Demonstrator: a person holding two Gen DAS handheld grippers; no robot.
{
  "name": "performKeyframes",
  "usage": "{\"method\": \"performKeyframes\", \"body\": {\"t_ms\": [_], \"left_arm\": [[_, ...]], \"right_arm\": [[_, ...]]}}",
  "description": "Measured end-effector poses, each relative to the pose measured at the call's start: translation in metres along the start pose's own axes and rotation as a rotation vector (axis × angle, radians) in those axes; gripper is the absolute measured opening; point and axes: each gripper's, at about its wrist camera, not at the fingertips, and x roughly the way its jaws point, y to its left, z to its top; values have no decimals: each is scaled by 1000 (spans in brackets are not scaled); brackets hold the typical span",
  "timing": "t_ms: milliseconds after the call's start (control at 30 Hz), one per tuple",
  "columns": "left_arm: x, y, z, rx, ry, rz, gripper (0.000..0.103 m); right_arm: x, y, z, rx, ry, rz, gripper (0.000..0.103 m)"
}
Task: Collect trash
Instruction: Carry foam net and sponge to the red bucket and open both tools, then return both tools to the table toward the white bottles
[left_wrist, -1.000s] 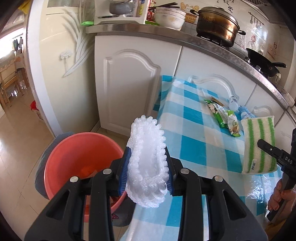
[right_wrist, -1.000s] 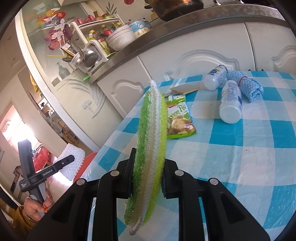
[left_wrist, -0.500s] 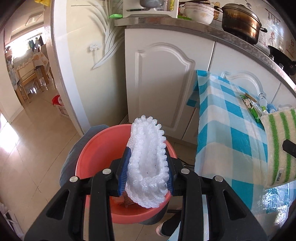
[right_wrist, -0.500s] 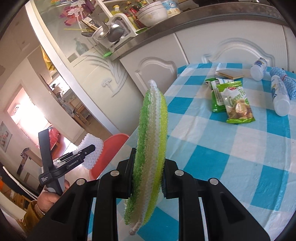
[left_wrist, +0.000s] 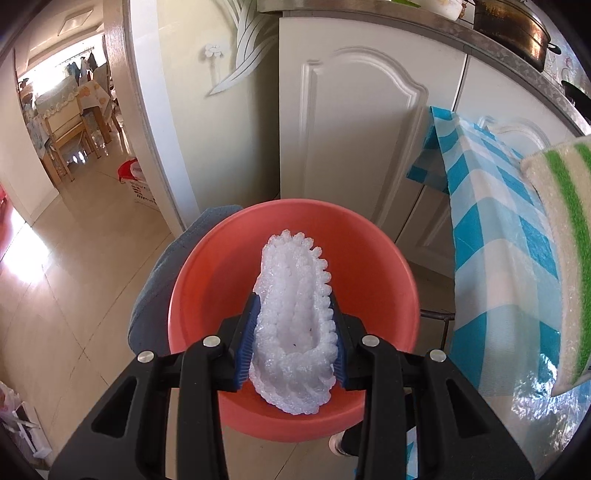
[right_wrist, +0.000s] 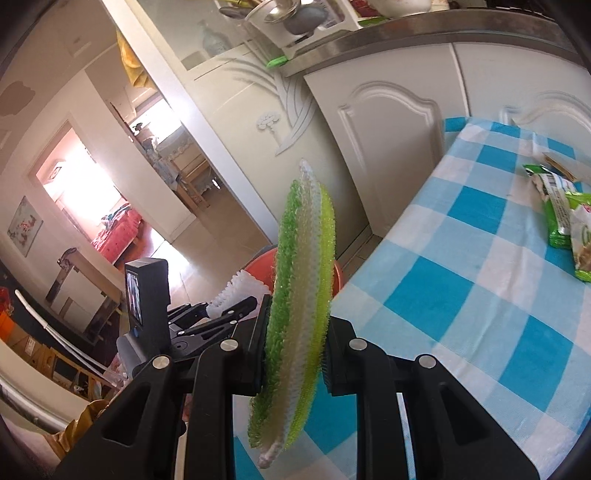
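My left gripper (left_wrist: 293, 338) is shut on a white foam net sleeve (left_wrist: 293, 317) and holds it directly over the open red bucket (left_wrist: 380, 266) on the floor. My right gripper (right_wrist: 295, 347) is shut on a green-and-white striped scrub pad (right_wrist: 301, 280), held on edge above the table's left edge. The pad also shows at the right of the left wrist view (left_wrist: 561, 236). The left gripper with the foam (right_wrist: 236, 295) and the bucket's rim (right_wrist: 262, 264) show low in the right wrist view.
A blue-checked tablecloth (right_wrist: 480, 280) covers the table beside the bucket; green snack packets (right_wrist: 565, 221) lie on it. White kitchen cabinets (left_wrist: 354, 122) stand behind. A grey cloth (left_wrist: 155, 284) hangs by the bucket's left side. Tiled floor (left_wrist: 62, 266) opens leftward.
My left gripper carried the foam sleeve left off the table and now holds it centred over the red bucket. My right gripper with the scrub pad moved left toward the table's edge.
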Motion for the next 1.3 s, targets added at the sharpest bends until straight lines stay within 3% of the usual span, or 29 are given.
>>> {"method": "performKeyframes", "body": {"t_ms": [333,633,733,800,867,1067,1300], "left_arm": [[15,11,-8,-18,32,7,37],[25,16,-14,-34,55,5,43],[27,17,-15,-37,61,13,56],[28,20,-16,-42,71,12,75],[28,24,-17,-49,76,12,83],[24,41,-12,-121,53,-57,92],[13,67,-7,-246,18,-80,95]], "right_arm": [[49,30,20,-70,70,2,24],[90,53,18,-155,111,-66,27],[106,55,14,-181,135,-105,36],[109,53,9,-180,134,-126,61],[107,51,5,-175,120,-134,68],[75,32,2,-116,34,-168,82],[26,-3,-10,-14,-75,-177,89]]}}
